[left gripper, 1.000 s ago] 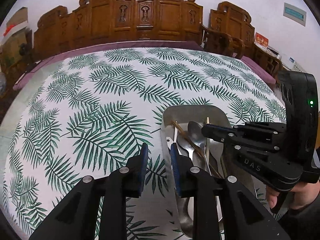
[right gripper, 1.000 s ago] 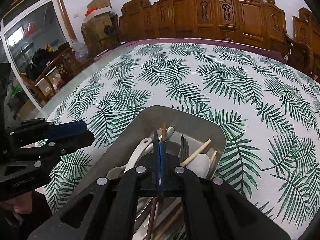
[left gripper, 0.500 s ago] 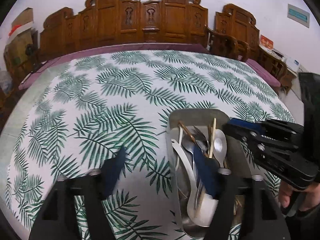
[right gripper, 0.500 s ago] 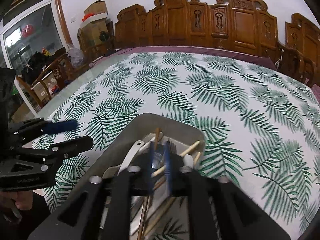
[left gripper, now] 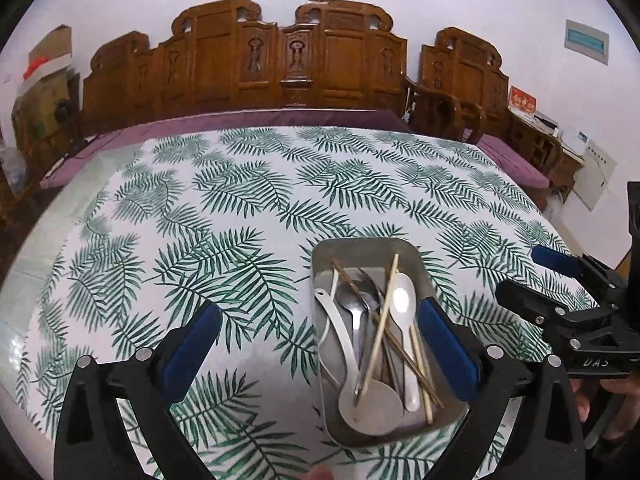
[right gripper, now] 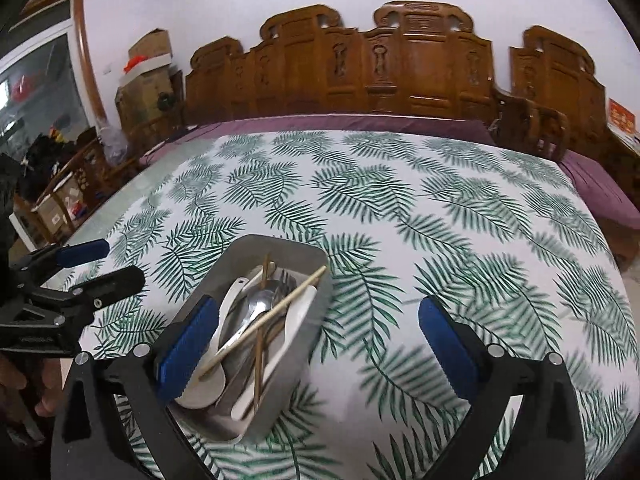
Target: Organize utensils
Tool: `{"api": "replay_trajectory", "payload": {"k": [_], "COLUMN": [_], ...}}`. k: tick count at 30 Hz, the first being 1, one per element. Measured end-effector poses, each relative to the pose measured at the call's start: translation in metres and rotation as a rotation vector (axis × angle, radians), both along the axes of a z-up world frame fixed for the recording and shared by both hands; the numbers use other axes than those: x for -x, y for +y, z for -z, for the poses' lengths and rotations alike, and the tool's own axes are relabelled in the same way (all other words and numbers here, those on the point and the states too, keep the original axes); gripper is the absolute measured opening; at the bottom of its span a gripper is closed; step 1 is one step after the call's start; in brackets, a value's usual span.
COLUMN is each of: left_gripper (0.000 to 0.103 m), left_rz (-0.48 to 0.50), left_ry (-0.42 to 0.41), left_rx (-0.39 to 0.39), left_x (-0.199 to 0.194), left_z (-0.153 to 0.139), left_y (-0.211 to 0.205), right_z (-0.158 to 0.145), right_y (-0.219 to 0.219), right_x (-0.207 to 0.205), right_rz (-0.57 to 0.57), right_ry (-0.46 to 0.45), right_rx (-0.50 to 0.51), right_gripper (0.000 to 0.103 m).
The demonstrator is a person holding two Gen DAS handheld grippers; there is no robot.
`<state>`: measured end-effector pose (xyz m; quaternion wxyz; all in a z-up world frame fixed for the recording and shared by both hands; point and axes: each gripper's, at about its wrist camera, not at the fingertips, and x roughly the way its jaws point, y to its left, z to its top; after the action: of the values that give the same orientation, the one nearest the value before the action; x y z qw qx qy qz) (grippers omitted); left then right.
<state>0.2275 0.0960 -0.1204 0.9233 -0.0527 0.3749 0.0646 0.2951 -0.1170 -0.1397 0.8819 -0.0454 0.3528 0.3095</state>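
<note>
A grey metal tray (left gripper: 362,246) sits on the palm-leaf tablecloth and holds white ceramic spoons (left gripper: 401,296), metal spoons (left gripper: 347,298), a fork and several chopsticks (left gripper: 380,330) in a loose pile. It also shows in the right wrist view (right gripper: 276,246). My left gripper (left gripper: 320,352) is wide open above the tray's near left side, holding nothing. My right gripper (right gripper: 320,344) is wide open above the tray's right edge, empty. Each gripper shows in the other's view, the right one (left gripper: 532,276) and the left one (right gripper: 108,262).
The table (left gripper: 240,200) carries a white cloth with green fronds, with a purple cloth (left gripper: 280,118) at its far edge. Carved wooden chairs (left gripper: 288,64) line the wall behind. Boxes and clutter (right gripper: 60,184) stand at the left.
Both grippers have opened from nearly shut to wide open and have lifted back from the tray. The right gripper let go of a chopstick, which now lies in the tray.
</note>
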Motion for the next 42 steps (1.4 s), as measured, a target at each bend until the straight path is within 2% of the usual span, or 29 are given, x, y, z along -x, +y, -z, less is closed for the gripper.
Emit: {"api": "replay_trajectory", "payload": {"k": [12,28,33,42], "left_gripper": [0.095,0.095,0.095,0.095], "left_rz": [0.036,0.097,0.119,0.118], "left_ry": [-0.012,-0.234,-0.284,-0.332], "left_rx": [-0.007,-0.017,-0.033,-0.047], "left_x": [0.052,0.131,0.149,0.164], "left_z": [-0.031,-0.129,-0.149,-0.162], "left_y": [-0.039,-0.088,-0.101,-0.109], "right_z": [-0.027,-0.139,-0.157,-0.163], "right_y": [-0.063,-0.109,-0.119,-0.126], "right_x": [0.059,0.162,0.180,0.187], "right_rz": [0.104,0.127,0.130,0.137], "right_ry": [-0.038,-0.283,-0.321,-0.331], "right_rx": [0.000,-0.105,-0.134,-0.148], "right_gripper": [0.101,0.101,0.101,0.101]}}
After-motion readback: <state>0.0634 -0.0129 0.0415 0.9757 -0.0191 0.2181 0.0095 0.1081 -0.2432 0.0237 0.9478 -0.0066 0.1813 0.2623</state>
